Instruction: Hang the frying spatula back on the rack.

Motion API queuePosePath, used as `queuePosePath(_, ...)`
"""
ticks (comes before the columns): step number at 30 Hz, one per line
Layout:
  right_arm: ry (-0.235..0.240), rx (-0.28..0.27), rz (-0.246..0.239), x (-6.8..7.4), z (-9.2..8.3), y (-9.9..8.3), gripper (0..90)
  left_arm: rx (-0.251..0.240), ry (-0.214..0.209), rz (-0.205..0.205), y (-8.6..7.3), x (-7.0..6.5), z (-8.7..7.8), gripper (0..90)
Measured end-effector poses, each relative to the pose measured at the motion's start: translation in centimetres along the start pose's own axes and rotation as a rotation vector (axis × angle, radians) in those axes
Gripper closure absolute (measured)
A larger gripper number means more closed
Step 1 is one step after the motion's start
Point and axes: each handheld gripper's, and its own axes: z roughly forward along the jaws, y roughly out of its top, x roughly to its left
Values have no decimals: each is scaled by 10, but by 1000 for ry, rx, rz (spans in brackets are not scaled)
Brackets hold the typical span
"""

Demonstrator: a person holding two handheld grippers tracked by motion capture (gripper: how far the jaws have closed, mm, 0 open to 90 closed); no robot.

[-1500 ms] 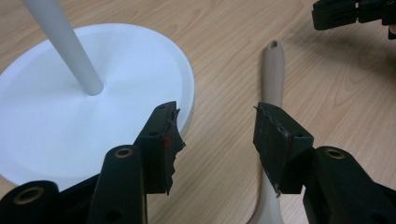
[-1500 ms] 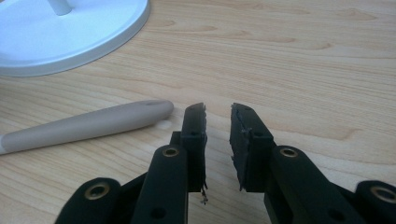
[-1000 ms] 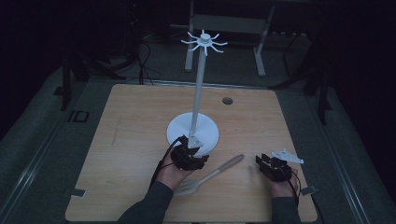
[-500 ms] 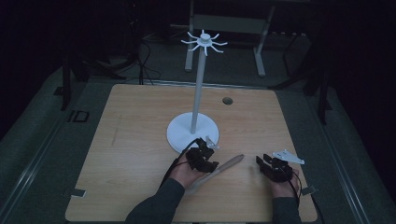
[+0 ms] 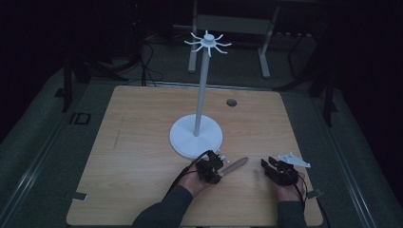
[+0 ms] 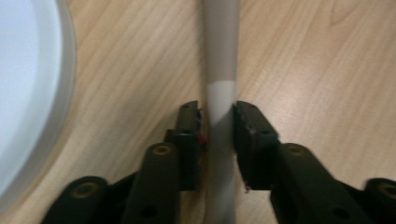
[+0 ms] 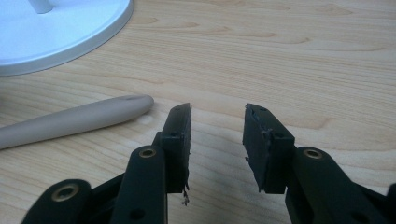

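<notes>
High view: utensil lies on table just in front of stand's base, long axis running left-right; left gripper sits over its near end, right gripper apart off the handle tip.

Left gripper view: jaws have just been closing, pads now pressing both sides of the handle, axis straight ahead.

Right gripper view: jaws apart, holding nothing; handle tip lies left of them.

— What colours are there?
— White stand, pale wood-grain table, and a utensil with a beige handle and paler grey neck
— The grippers?
— Black jaws on both
</notes>
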Motion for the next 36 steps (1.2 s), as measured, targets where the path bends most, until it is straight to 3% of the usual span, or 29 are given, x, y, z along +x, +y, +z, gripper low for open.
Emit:
queuePosePath(5, -1, -3, -1, 1, 0, 0, 617, 6, 8, 14, -9, 3, -5, 777)
queuePosePath(10, -3, 0, 5, -1, -1, -1, 617, 31, 34, 26, -30, 16, -18, 777)
queuePosePath(12, -3, -1, 6, -1, -1, -1, 617, 31, 34, 26, -30, 16, -18, 777)
queuePosePath(13, -4, 0, 7, -1, -1, -2, 618, 46, 52, 27, -46, 26, -28, 778)
queuePosePath(17, -5, 5, 4, 0, 0, -2, 617, 59, 57, 14, -57, 32, -35, 777)
queuePosePath(26, -3, 8, 1, 2, 1, -2, 617, 77, 38, -7, -48, 34, -30, 734)
queuePosePath(36, -6, 7, 1, 0, 0, -2, 616, 116, 39, 4, -37, 33, -28, 751)
